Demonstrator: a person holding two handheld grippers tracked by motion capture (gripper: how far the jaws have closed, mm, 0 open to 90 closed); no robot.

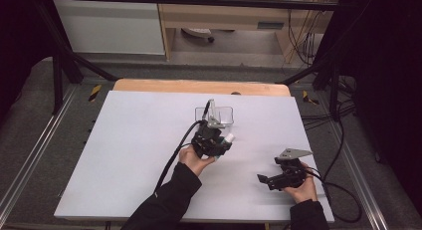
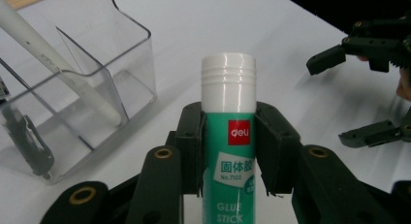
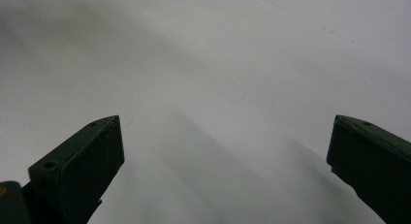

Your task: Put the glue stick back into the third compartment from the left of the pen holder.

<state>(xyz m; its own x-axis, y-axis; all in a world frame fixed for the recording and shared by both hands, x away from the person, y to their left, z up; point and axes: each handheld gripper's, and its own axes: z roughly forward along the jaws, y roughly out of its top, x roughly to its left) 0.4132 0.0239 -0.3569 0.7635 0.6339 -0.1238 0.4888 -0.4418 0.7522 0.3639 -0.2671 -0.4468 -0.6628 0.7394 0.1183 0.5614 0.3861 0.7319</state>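
Note:
A green glue stick [image 2: 229, 151] with a white cap stands between the black jaws of my left gripper [image 2: 228, 136], which is shut on it. In the high view that left gripper [image 1: 222, 143] hovers just in front of a clear plastic organizer [image 1: 215, 115], with the glue stick's white cap [image 1: 229, 139] poking out to the right. The organizer [image 2: 72, 98] has compartments holding a white pen [image 2: 58, 69] and a dark tool [image 2: 24, 141]. My right gripper [image 3: 223, 161] is open over the bare white table; in the high view the right gripper [image 1: 268, 180] sits near the front right.
The white tabletop [image 1: 134, 150] spreads wide to the left of both hands. Cables trail off the table's right edge [image 1: 343, 190]. A wooden strip [image 1: 199, 85] borders the far edge, with black frame legs beyond.

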